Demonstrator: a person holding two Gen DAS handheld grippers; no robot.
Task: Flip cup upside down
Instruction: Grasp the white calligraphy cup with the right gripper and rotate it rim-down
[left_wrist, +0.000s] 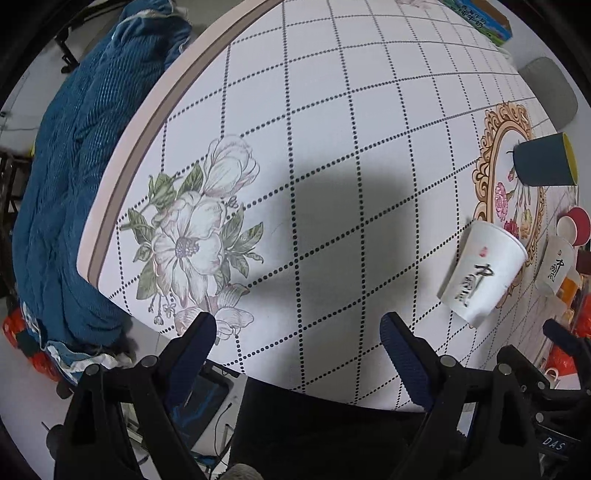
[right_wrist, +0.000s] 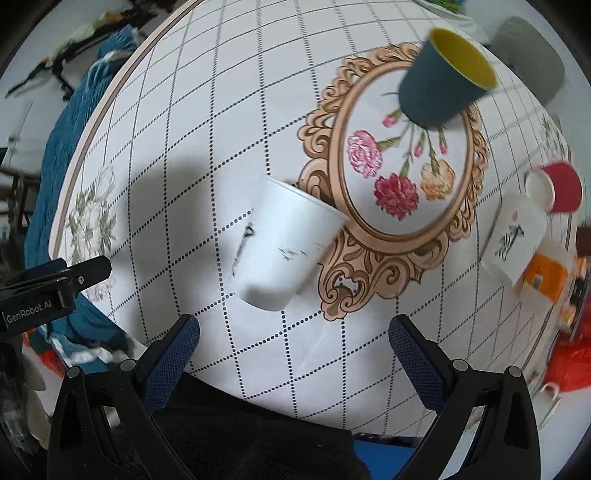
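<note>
- Both grippers over round table (right_wrist: 258, 110) w/ white grid-pattern cloth, flower prints + ornate gold oval frame print (right_wrist: 402, 184).
- Left gripper (left_wrist: 298, 334): jaws spread wide, blue pads, nothing between them. Hovering near table's near edge, above grey flower print (left_wrist: 195, 236); dark shadow on cloth ahead of it.
- Right gripper (right_wrist: 294, 334): jaws also spread wide, holding nothing. Pointed at white paper cup (right_wrist: 286, 243), just ahead of the fingertips, not touching.
- White paper cup w/ black brush lettering: standing on cloth just beside gold frame's lower-left rim, rim up, base toward camera. In left wrist view same cup (left_wrist: 482, 273) off to the right of left gripper, well apart from it.
- Dark teal cup w/ yellow inside (right_wrist: 447, 77): upright on far end of frame print, mouth up. Also at right edge of left view (left_wrist: 546, 160).
- Red cup w/ white inside (right_wrist: 556, 186): at right, appears tipped on its side, mouth toward centre; blurred, can't tell for sure.
- Second white paper cup w/ lettering (right_wrist: 517, 236): just below red cup, near it; upright or tilted — can't tell, blurred.
- Orange box (right_wrist: 546, 275) close beside second white cup, at table's right edge.
- Grey rounded object (right_wrist: 528, 55) beyond teal cup, far right.
- Blue knit cloth (left_wrist: 85, 177) heaped past table's left edge.
- Tip of left gripper's black body seen at left side of right wrist view, "GenRobot.AI" label on it.
</note>
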